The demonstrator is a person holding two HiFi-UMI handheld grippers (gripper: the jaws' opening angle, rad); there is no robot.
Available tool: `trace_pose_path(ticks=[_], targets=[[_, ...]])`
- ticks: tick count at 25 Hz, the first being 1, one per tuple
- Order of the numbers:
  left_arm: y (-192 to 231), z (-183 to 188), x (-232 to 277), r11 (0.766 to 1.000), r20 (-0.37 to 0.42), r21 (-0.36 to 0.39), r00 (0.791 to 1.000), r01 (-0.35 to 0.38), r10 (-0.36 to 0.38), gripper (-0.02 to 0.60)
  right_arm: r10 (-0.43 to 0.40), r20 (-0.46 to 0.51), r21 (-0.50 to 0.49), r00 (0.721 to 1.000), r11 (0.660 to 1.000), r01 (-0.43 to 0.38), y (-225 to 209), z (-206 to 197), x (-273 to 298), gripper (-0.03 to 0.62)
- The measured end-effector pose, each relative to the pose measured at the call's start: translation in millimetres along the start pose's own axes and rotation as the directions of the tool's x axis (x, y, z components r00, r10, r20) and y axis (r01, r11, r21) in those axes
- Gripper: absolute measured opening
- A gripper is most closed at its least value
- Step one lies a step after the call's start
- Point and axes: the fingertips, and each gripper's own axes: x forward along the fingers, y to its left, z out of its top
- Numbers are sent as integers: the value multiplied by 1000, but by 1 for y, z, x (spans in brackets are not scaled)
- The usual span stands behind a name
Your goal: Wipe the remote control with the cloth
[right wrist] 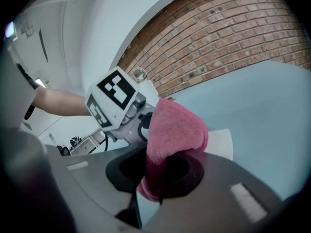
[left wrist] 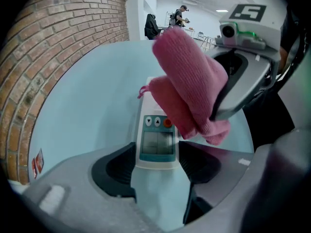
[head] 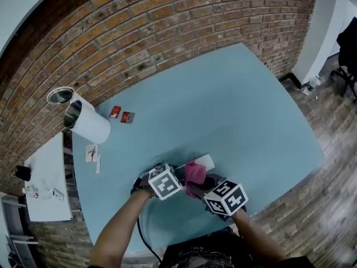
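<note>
A white remote control with a small screen lies on the light blue table, and my left gripper is shut on its near end, one jaw on each long side. My right gripper is shut on a folded pink cloth. The pink cloth hangs over the middle of the remote and hides the part past the buttons. In the head view both grippers meet near the table's front edge, with the cloth between them and the remote's far end showing behind.
A white cylinder lies on its side at the table's left. Two small red packets and a white card lie near it. A brick wall runs along the table's far side. A white shelf stands left.
</note>
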Motion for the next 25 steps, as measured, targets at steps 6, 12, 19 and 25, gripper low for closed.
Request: trace_pose_path(ticks=[6, 12, 19, 25], targets=[[-1, 0, 0, 1000, 5, 15, 1000, -3, 3, 276, -30, 55, -90, 998, 995, 35, -21, 61, 0, 66], [-3, 3, 2, 998, 2, 59, 1000, 1, -2, 275, -61, 31, -168, 998, 984, 65, -41, 83, 27, 66], [-5, 6, 2, 992, -28, 122, 999, 34, -31, 276, -64, -25, -225, 998, 973, 57, -56, 88, 61, 66], [-4, 7, 3, 989, -38, 135, 998, 63, -58, 284, -22, -112, -273, 993, 962, -10, -59, 74, 78, 66]])
